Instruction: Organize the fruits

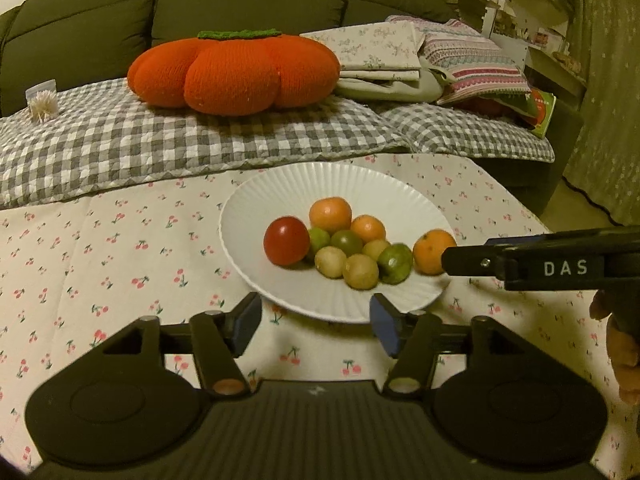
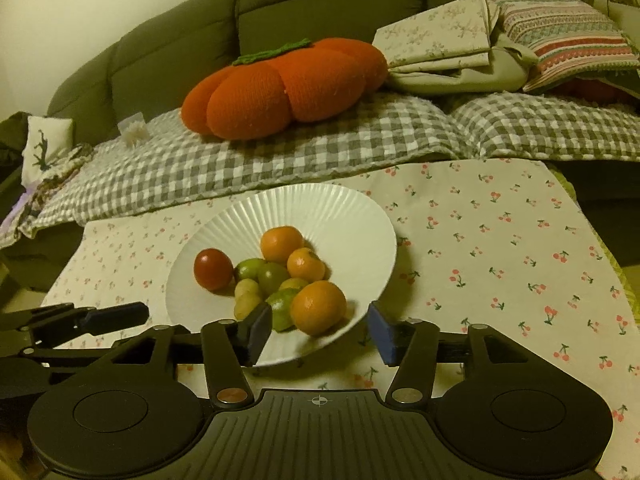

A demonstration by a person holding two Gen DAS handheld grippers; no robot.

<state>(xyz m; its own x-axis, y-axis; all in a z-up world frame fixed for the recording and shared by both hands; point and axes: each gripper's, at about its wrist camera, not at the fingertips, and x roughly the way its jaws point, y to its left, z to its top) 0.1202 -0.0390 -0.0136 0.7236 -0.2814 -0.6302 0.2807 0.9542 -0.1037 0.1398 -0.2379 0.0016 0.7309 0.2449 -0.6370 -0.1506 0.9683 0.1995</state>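
A white ribbed plate [image 1: 280, 188] [image 2: 344, 216] sits on the cherry-print cloth and holds several small fruits: a red tomato [image 1: 286, 240] [image 2: 213, 269], three oranges, green limes and pale yellow fruits. The nearest orange [image 2: 318, 307] [image 1: 432, 252] lies at the plate's near right side. My right gripper [image 2: 320, 330] is open, its fingers on either side of that orange, just short of it. My left gripper [image 1: 316, 320] is open and empty at the plate's near rim. The right gripper's finger [image 1: 472, 260] shows beside the orange in the left wrist view.
A sofa with a grey checked blanket [image 1: 180, 140] runs behind the table. On it lie an orange pumpkin cushion [image 1: 236, 72] and folded linens [image 1: 384, 52]. The table's right edge [image 1: 532, 208] drops to the floor. Shelves [image 1: 540, 20] stand at the far right.
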